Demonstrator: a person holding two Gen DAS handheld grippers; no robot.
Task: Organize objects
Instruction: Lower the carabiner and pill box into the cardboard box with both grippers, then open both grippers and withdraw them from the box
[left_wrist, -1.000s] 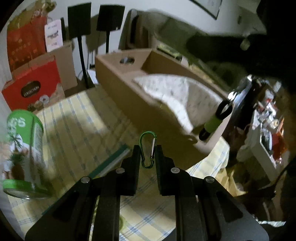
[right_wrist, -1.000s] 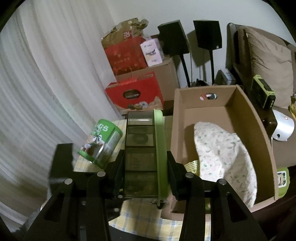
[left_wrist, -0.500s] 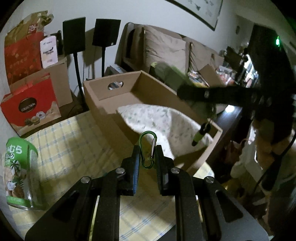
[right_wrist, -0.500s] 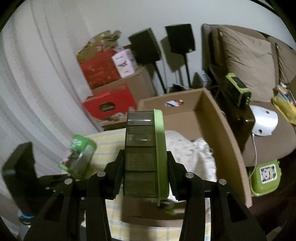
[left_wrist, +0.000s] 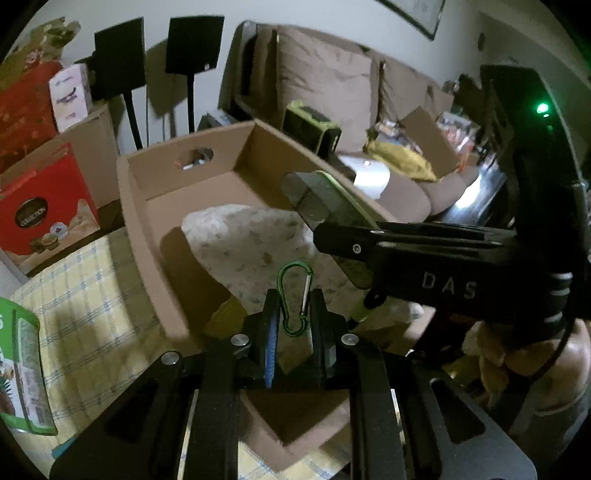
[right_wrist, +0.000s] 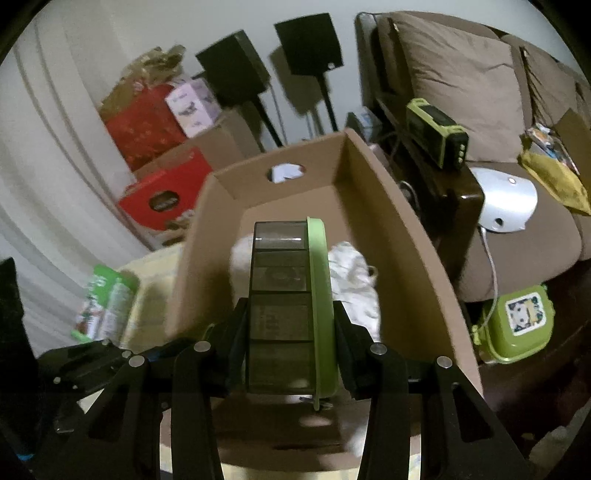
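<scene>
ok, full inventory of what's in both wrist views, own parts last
cardboard box: 1, brown, on the checked tablecloth
cloth: 1, white patterned, inside the box
carabiner: 1, green, in the left gripper
compartment case: 1, smoky grey with green lid, in the right gripper
can: 1, green and white, on the cloth left of the box
tablecloth: 1, yellow checked
speakers: 2, black, on stands by the wall
red gift box: 1, left of the box
sofa: 1, brown, right
left gripper: black, shut on carabiner
right gripper: black, shut on compartment case

right gripper (right_wrist: 290, 325): clamped on green-lidded organizer (right_wrist: 286, 302) | held above cardboard box (right_wrist: 413, 258) | white cloth (right_wrist: 354, 284) inside
</scene>
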